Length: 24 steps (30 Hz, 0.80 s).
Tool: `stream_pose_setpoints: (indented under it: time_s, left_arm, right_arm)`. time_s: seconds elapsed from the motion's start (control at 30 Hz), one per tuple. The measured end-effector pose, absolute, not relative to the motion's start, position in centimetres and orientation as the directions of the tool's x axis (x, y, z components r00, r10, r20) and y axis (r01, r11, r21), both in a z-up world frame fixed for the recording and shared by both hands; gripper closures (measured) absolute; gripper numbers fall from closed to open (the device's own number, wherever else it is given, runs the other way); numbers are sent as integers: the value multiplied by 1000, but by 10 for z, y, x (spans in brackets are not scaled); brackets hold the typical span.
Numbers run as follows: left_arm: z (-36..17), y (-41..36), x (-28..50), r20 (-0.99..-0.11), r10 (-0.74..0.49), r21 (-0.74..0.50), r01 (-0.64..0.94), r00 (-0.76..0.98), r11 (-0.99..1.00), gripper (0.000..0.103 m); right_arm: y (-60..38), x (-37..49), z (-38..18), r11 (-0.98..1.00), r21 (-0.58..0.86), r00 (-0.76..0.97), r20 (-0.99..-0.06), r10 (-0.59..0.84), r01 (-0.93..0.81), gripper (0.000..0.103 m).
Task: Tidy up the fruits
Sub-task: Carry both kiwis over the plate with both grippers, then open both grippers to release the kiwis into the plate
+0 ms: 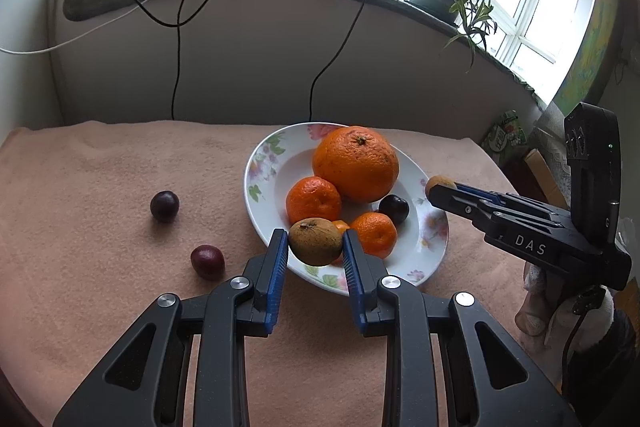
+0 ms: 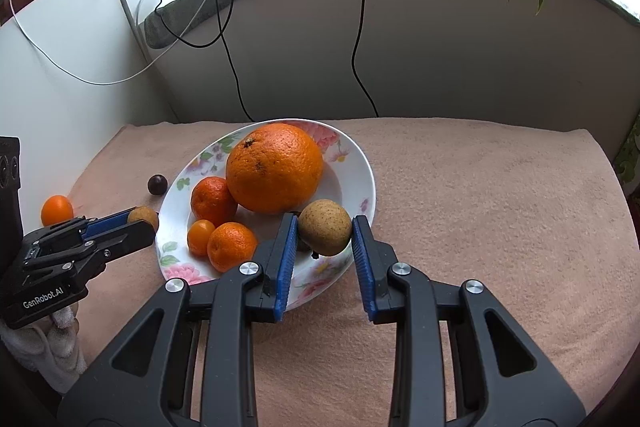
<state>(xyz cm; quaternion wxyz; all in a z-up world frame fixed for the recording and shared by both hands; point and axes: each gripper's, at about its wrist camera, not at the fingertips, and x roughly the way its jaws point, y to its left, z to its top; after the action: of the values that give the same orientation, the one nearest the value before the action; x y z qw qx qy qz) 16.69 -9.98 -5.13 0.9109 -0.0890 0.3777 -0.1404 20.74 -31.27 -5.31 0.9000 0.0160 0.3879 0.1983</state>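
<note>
Brown fruit (image 1: 315,241) between pads (image 1: 279,267) (gripped)

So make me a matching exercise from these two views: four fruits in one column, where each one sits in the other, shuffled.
Things:
1. big round orange
2. brown speckled fruit at the plate's near-left rim
3. dark red plum
4. brown speckled fruit at the plate's near-right rim

Places:
A. on the pink cloth
B. between the right gripper's pads
C. in the floral plate
D. between the left gripper's pads

Pairs: 1-C, 2-D, 3-A, 4-B
</note>
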Motion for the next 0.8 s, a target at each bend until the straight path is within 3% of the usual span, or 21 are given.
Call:
stream_pose_setpoints:
  time_s: [0.5,0.6,0.67,0.7,0.73,0.8]
  left_arm:
    - [-51,-103,169,-667,-325,-259,201,670,945,76]
    - [-50,-103,169,-665,-324,-258,201,672,945,64]
    - [-49,-103,169,-664,-323,-252,204,674,946,64]
    - [-49,-103,168,-664,-319,-247,203,676,947,59]
    - [-48,-103,167,-662,-315,-243,203,680,949,49]
    - [-46,-103,165,-654,-311,-238,202,689,950,41]
  right_arm:
    - [-307,211,-55,919,180,616,-695,371,-350,74]
    - [-306,211,-54,918,180,615,-695,373,-354,73]
    - [-306,210,-53,919,176,619,-693,370,-352,60]
    - [-306,209,-52,920,175,625,-688,368,-350,46]
    - [-306,208,-51,921,174,631,-683,368,-349,38]
    - [-306,207,-49,922,173,639,-677,367,-347,36]
